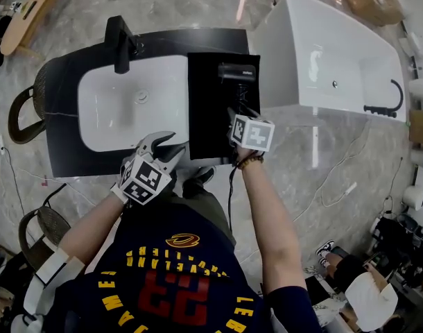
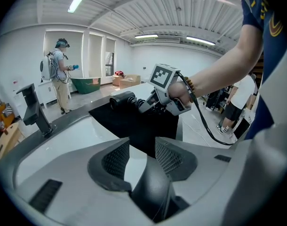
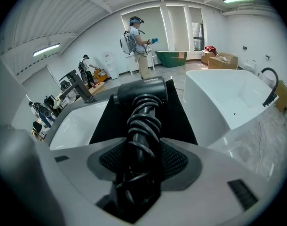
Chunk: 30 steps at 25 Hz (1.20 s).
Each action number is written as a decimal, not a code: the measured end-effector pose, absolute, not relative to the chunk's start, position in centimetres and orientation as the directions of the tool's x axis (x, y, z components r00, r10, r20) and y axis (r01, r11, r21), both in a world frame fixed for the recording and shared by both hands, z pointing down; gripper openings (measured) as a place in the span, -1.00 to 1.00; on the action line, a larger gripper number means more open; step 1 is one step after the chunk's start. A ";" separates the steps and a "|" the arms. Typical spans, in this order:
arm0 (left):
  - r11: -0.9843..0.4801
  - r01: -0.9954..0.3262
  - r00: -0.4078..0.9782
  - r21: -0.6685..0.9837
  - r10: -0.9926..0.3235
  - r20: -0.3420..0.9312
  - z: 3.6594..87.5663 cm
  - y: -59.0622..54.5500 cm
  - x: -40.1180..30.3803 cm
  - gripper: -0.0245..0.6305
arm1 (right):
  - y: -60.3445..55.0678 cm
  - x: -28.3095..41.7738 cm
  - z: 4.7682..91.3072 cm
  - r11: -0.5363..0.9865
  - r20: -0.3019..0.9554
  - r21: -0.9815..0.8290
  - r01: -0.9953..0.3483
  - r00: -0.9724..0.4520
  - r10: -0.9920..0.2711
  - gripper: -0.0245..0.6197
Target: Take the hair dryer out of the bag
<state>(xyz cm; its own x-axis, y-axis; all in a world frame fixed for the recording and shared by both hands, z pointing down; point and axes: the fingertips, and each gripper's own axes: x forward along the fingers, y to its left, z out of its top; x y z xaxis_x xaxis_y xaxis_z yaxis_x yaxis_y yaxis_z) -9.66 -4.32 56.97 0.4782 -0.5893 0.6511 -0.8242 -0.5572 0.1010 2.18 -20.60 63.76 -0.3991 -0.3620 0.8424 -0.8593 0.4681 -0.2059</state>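
Two grippers work at a washbasin: nearest, the left gripper hovers at its near edge, jaws apart and empty. The right gripper is clamped on the cord-wrapped handle of the hair dryer, which lies on the flat black bag. Removal looks almost complete; the next move calls for lifting the dryer clear without snagging its cord.

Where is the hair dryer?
Head view, centre: the hair dryer sits over the black bag, right of the basin, handle clamped in the right gripper.
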 end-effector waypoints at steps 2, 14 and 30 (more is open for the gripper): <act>-0.565 -0.818 0.487 0.103 -0.586 0.648 57.0 -4.4 -9.4 -0.40 | -20.7 2.0 63.9 0.480 0.830 -0.231 -0.847 -0.429 -0.357 -0.25; -0.545 -0.828 0.491 0.133 -0.588 0.642 57.0 -5.0 -10.0 -0.40 | -19.9 3.6 61.6 0.390 0.702 -0.503 -0.772 -0.628 -0.337 -0.25; -0.479 -0.877 0.422 0.014 -0.758 0.498 49.4 -8.7 -10.3 -0.41 | -11.5 7.0 46.4 0.333 0.374 -0.713 -0.617 -0.737 -0.564 -0.25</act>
<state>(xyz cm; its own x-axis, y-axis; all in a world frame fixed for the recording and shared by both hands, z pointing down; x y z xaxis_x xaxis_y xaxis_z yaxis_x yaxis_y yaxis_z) -10.28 -8.70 49.37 0.4221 -0.7578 0.4976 -0.8775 -0.4794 0.0142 6.96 -11.53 46.38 -0.7365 -0.5639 0.3735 -0.6168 0.3333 -0.7131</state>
